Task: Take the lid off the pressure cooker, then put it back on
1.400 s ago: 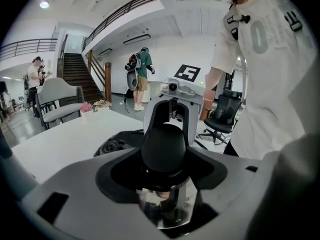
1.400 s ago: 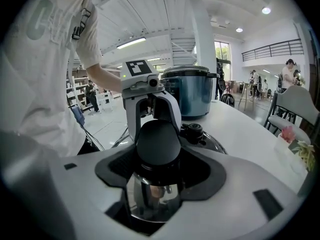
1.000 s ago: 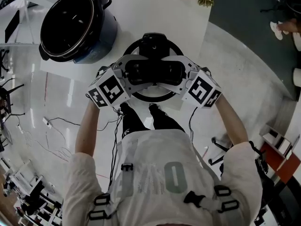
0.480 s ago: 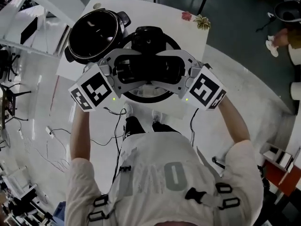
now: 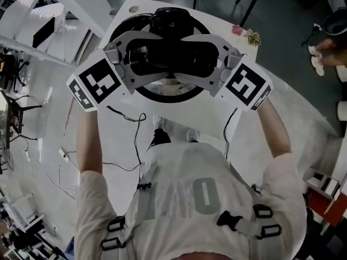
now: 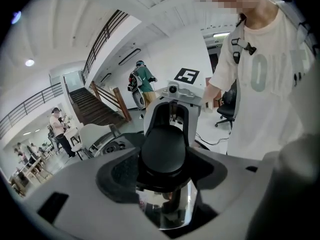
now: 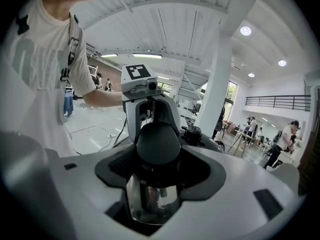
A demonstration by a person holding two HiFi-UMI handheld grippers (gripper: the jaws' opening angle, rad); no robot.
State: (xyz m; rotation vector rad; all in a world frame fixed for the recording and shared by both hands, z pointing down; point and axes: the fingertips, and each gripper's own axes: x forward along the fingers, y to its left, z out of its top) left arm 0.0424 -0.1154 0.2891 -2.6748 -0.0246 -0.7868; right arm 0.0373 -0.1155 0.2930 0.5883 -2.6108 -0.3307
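Lid hangs high over the white tabletop. The left claw pinches the left end of its black handle, and the right claw pinches the right end. I think it goes back on next: hold both sides level, squeeze evenly, come down slowly. The lid is round with a shiny metal rim; the handle looks smooth and hard.

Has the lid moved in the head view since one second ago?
Yes. Against the white table, the lid went from the near edge, right of the open cooker pot, toward the far left corner, above where the pot stood.
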